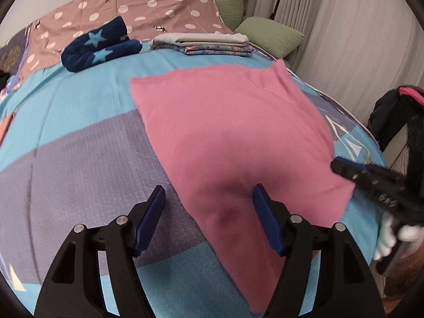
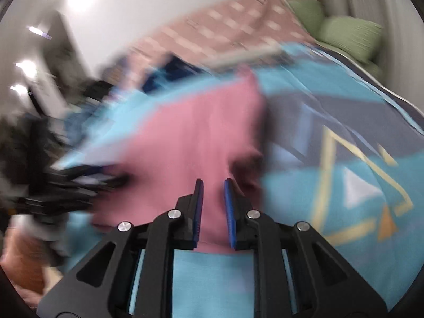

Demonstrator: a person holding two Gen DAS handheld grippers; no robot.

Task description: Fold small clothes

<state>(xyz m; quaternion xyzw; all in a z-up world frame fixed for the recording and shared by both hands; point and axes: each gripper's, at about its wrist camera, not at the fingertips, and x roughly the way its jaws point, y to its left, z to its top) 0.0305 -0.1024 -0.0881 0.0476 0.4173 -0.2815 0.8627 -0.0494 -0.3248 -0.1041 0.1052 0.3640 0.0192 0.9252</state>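
The pink cloth [image 1: 233, 137] lies flat on the bed [image 1: 79, 137], its long axis running away from both tools. The left hand-held gripper [image 1: 208, 201] hovers released at its near edge; the right hand-held gripper [image 2: 213, 196], nearly clenched, pinches the near corner, nearer the cloth

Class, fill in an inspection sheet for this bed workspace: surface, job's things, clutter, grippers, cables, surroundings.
Surface: bedspread, blue and grey patches, smooth.
Job's things: pink cloth spread flat; folded stack and star towel at the far side.
Clutter: dark clothing on a chair beside the bed.
Grippers: left gripper open, the cloth's near edge between its fingers; right gripper narrowly apart over the cloth, grip unclear through blur.
Cables: nothing seen.
Surroundings: green pillows, curtain, dotted sheet.
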